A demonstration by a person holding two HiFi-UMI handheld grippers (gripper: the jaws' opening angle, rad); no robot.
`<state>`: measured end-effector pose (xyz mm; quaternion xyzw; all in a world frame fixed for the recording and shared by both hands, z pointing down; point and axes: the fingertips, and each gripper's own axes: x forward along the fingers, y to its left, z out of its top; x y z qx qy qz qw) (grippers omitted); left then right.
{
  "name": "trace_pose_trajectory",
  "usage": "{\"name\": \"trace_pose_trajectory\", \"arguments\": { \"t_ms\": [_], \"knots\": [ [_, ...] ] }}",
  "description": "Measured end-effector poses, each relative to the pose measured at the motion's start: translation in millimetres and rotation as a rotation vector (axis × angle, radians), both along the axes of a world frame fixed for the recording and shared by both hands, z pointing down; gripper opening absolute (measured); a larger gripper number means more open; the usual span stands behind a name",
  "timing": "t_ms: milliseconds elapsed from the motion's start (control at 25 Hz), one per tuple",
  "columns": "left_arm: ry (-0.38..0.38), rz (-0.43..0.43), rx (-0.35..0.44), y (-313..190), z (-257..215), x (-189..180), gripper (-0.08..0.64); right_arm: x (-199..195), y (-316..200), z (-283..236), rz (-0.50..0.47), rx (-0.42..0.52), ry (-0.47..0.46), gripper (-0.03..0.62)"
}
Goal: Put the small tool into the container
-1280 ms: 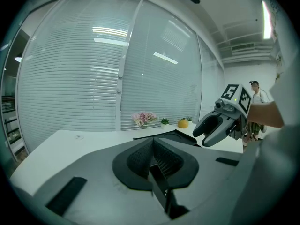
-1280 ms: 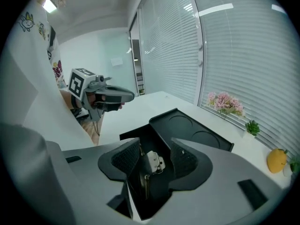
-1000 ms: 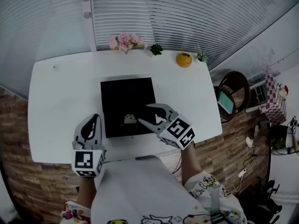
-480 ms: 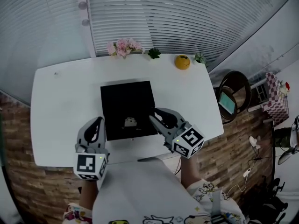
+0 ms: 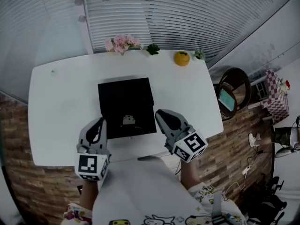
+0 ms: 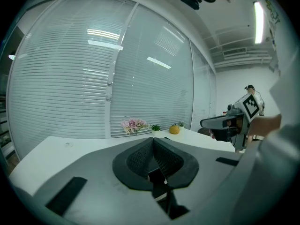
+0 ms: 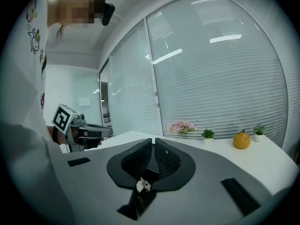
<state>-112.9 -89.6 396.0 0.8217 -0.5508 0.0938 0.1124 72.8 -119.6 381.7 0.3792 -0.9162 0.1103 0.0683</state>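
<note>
A flat black square container point(image 5: 123, 93) lies on the white table point(image 5: 61, 93). The small pale tool point(image 5: 129, 120) rests inside it, close to its front edge. My right gripper point(image 5: 162, 113) hovers just right of the container's front corner; its jaws are closing, almost together, and nothing is between them point(image 7: 153, 139). My left gripper point(image 5: 97, 122) hangs at the container's front left corner, shut and empty point(image 6: 153, 138). Each gripper view shows the other gripper off to the side: the right one point(image 6: 229, 123), the left one point(image 7: 84, 131).
Along the table's far edge stand pink flowers point(image 5: 120, 43), a small green plant point(image 5: 152, 48), a yellow-orange fruit-shaped ornament point(image 5: 182, 58) and another little plant point(image 5: 200, 55). A dark round chair point(image 5: 234, 93) stands off the table's right side. Window blinds rise behind.
The right gripper has drawn back from over the container toward the table's front, and its jaws have gone from wide apart to nearly together. The tool stays in the container. The left gripper barely moved.
</note>
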Motion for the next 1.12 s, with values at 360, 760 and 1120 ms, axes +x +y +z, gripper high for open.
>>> {"name": "trace_pose_trajectory", "arguments": {
  "t_ms": [360, 760, 1120],
  "knots": [
    [0.006, 0.009, -0.034, -1, 9, 5, 0.006, 8, 1, 11, 0.063, -0.026, -0.002, 0.0],
    [0.012, 0.009, -0.042, -3, 15, 2, 0.006, 12, -1, 14, 0.101, -0.016, 0.013, 0.0],
    [0.018, 0.005, -0.042, -5, 15, -4, 0.005, 7, -4, 15, 0.106, -0.013, 0.031, 0.0]
  ]
}}
